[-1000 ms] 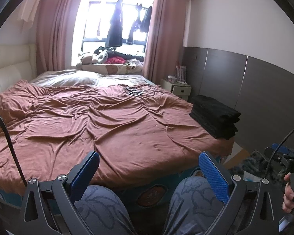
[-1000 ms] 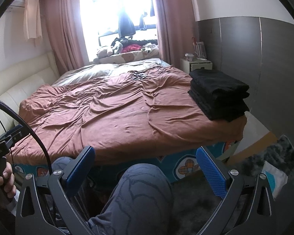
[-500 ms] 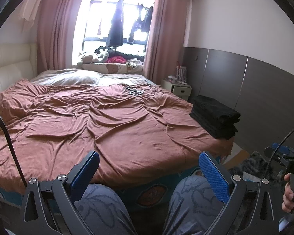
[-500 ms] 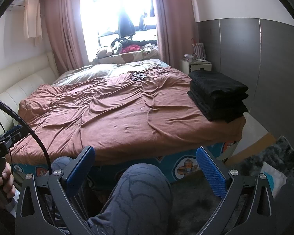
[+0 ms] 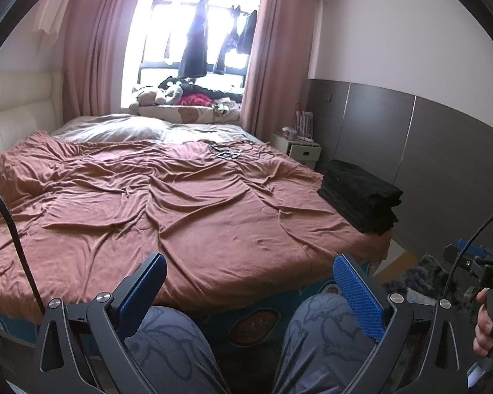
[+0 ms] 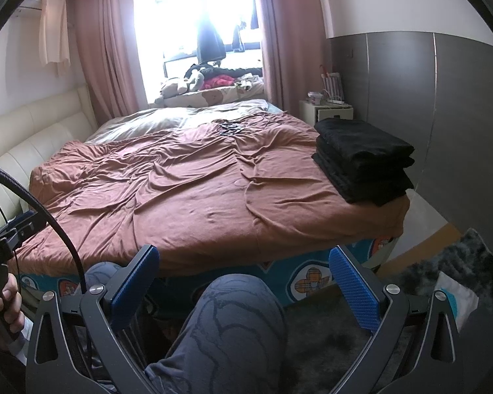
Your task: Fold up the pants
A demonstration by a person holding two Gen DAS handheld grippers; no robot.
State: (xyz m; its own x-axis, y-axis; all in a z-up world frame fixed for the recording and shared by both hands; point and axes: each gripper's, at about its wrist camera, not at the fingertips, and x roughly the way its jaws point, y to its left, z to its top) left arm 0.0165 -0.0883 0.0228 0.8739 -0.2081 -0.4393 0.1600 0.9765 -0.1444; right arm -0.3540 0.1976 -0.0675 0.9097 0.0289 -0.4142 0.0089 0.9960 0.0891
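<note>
Black cloth, folded flat and stacked, is all I can find of the pants (image 5: 360,193): a pile at the bed's near right corner, close to the grey wall panel. No loose pair lies on the bed (image 5: 167,203), whose brown cover is bare apart from creases and a small tangle of cable near the far end.

Both claws hang low before the sitter's knees, short of the mattress edge. The left claw (image 5: 246,295) is released, blue pads wide apart with nothing between them; the right claw (image 6: 243,282) stands the same.

I judge the step to be fetching a pair, or the work is nearly done; I cannot tell which. If a pair comes off the pile, the right claw is nearer. Pinch only the top layer at its near edge, lift it clear, and carry it to the middle of the cover. Black folds hide their edges, so go slowly.
</note>
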